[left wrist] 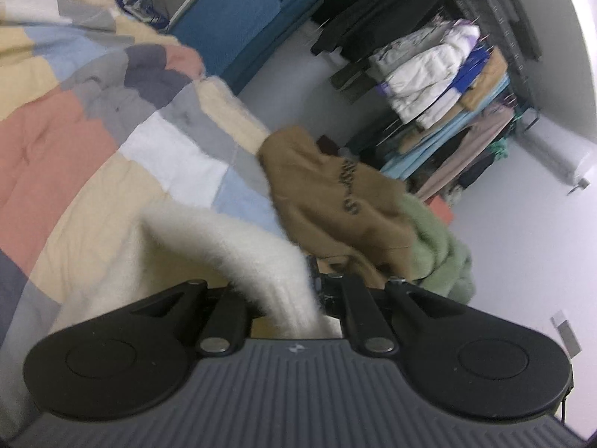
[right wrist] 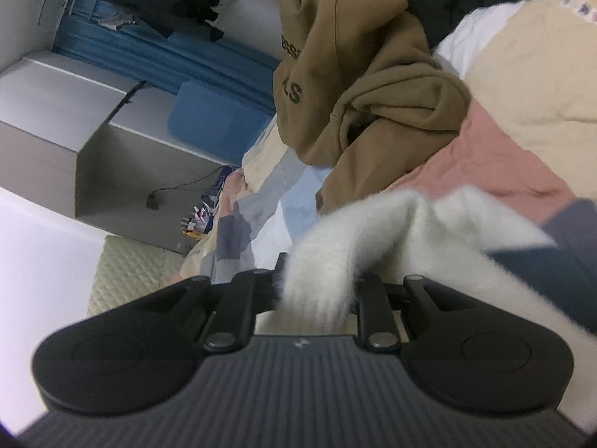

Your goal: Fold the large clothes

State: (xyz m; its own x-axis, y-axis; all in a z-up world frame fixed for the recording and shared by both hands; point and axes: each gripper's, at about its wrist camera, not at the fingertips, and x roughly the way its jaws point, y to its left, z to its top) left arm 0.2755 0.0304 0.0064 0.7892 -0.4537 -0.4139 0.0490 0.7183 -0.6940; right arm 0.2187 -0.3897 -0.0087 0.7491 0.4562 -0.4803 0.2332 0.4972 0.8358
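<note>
A fluffy white sweater point(left wrist: 209, 246) lies over the patchwork quilt point(left wrist: 56, 142) of a bed. My left gripper point(left wrist: 294, 298) is shut on a fold of it, and the fabric hides the fingertips. In the right wrist view the same white sweater point(right wrist: 391, 224) runs into my right gripper point(right wrist: 317, 295), which is shut on another edge of it. A crumpled brown hoodie point(left wrist: 335, 194) with dark lettering lies just beyond, also seen as the brown hoodie point(right wrist: 365, 86) ahead of the right gripper. A green fuzzy garment point(left wrist: 444, 257) sits beside it.
A rack of hanging clothes point(left wrist: 440, 74) stands along the far wall. A blue cushion point(left wrist: 231, 18) leans near the bed's end. Grey cabinets point(right wrist: 74, 119) and a black cable on the floor point(right wrist: 179, 186) are off the bed's side. A quilted mat point(right wrist: 127, 272) lies below.
</note>
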